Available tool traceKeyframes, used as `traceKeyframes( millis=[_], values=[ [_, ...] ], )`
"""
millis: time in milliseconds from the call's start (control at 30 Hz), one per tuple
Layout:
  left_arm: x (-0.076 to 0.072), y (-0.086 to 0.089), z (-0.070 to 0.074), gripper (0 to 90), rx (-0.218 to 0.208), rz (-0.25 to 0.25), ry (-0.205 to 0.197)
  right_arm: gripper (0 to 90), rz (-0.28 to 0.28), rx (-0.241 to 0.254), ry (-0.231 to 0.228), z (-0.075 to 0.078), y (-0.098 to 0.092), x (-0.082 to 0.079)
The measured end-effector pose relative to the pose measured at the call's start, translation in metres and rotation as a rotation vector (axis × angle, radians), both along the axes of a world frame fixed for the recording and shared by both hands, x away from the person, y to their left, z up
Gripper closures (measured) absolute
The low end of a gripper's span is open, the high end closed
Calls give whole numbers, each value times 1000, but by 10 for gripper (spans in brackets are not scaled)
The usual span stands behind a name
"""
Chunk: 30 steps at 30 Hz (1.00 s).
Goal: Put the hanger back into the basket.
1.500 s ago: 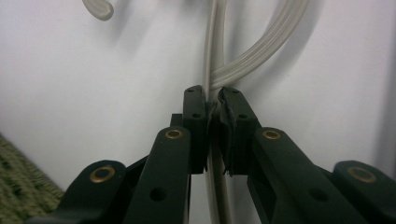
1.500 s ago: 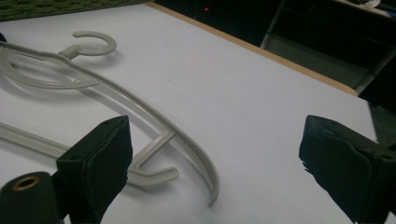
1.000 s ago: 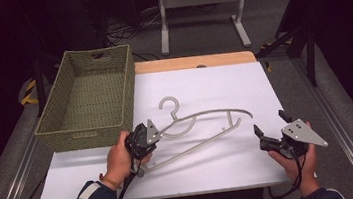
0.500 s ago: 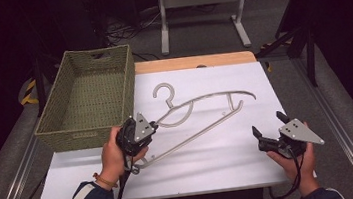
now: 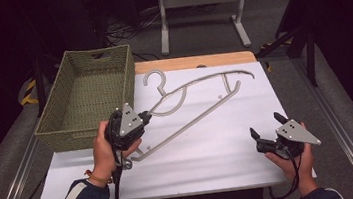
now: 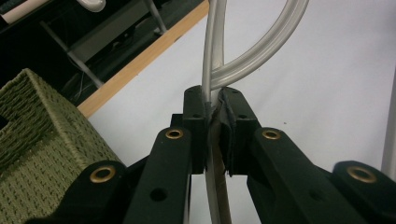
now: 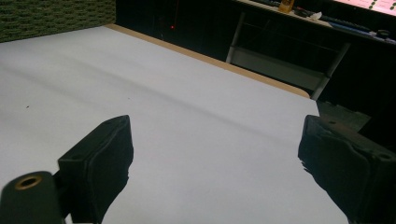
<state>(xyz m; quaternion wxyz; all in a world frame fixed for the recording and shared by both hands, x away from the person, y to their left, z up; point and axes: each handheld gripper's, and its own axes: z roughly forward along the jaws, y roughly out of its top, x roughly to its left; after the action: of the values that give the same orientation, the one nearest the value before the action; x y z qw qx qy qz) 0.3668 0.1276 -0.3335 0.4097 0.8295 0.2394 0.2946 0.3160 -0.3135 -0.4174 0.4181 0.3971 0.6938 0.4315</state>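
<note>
Grey clothes hanger (image 5: 199,99) lies across the middle of the white table (image 5: 221,155), hook end pointing to the far edge, right beside the green woven basket (image 5: 86,97). Near-left end looks raised a little off the surface, far end seems to rest on it; can't be sure of contact.

Left gripper (image 5: 142,119) has its jaws clamped on the hanger's arm where the curved inner loop meets it; in the left gripper view the left gripper (image 6: 213,100) pinches the grey rod (image 6: 208,60) tight between both pads, no gap.

Right gripper (image 5: 266,130) sits near the front right of the table, jaws spread wide, holding nothing, well apart from the hanger. In the right gripper view the right gripper (image 7: 212,149) has only bare table between its jaws.

Step in hand, judged: carry the hanger toward the basket. To do it well:
- keep the pinch firm, since a one-point hold near one end lets the long side swing
- lift enough for the hook to pass over the basket rim
- bring the right gripper to the far arm if it sags or twists
- turn the hanger lengthwise to the basket before lowering.
</note>
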Motion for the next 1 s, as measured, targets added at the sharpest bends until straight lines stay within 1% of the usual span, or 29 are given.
traceKeyframes(
  millis=[33, 100, 167, 267, 333, 400, 433, 467, 500, 567, 600, 667, 767, 833, 867, 900, 933, 967, 1000],
  values=[
    [0, 2, 3, 822, -13, 5, -2, 108, 0, 2, 2, 0, 0, 0],
    [0, 8, 9, 822, -42, 11, 16, 108, 5, -3, -2, 0, 1, 0],
    [1, 14, 16, 822, -58, 24, 16, 108, 7, -5, -2, 0, 1, 0],
    [2, 25, 25, 822, -91, 38, 31, 108, 7, -6, 2, -1, 1, 0],
    [4, 32, 30, 822, -96, 49, 43, 107, 7, -7, 4, -1, 2, 0],
    [5, 40, 36, 822, -99, 68, 43, 108, 8, -7, 6, -1, 2, 0],
    [6, 44, 39, 822, -107, 70, 58, 108, 7, -8, 7, -2, 2, 0],
    [6, 47, 40, 822, -109, 74, 59, 108, 10, -8, 8, -2, 2, 0],
    [8, 51, 43, 822, -102, 87, 52, 108, 10, -8, 12, -2, 3, 0],
    [9, 54, 44, 822, -104, 94, 59, 108, 12, -12, 11, -2, 3, 1],
    [12, 61, 47, 822, -103, 111, 66, 108, 13, -11, 13, -2, 4, 1],
    [18, 68, 50, 822, -99, 117, 81, 108, 15, -16, 15, -3, 4, 1],
    [26, 78, 54, 822, -78, 148, 91, 108, 19, -20, 19, -4, 6, 1],
    [30, 83, 55, 822, -72, 156, 94, 108, 23, -27, 20, -4, 7, 1],
    [34, 88, 57, 822, -67, 174, 99, 108, 23, -29, 20, -4, 7, 1],
    [34, 88, 57, 822, -67, 174, 99, 108, 23, -29, 20, -4, 7, 1],
    [38, 91, 58, 822, -54, 194, 94, 108, 27, -27, 21, -4, 7, 1],
    [38, 91, 58, 822, -54, 194, 94, 108, 28, -28, 22, -5, 7, 2],
    [44, 98, 59, 822, -43, 215, 96, 108, 29, -30, 22, -5, 7, 2]
  ],
)
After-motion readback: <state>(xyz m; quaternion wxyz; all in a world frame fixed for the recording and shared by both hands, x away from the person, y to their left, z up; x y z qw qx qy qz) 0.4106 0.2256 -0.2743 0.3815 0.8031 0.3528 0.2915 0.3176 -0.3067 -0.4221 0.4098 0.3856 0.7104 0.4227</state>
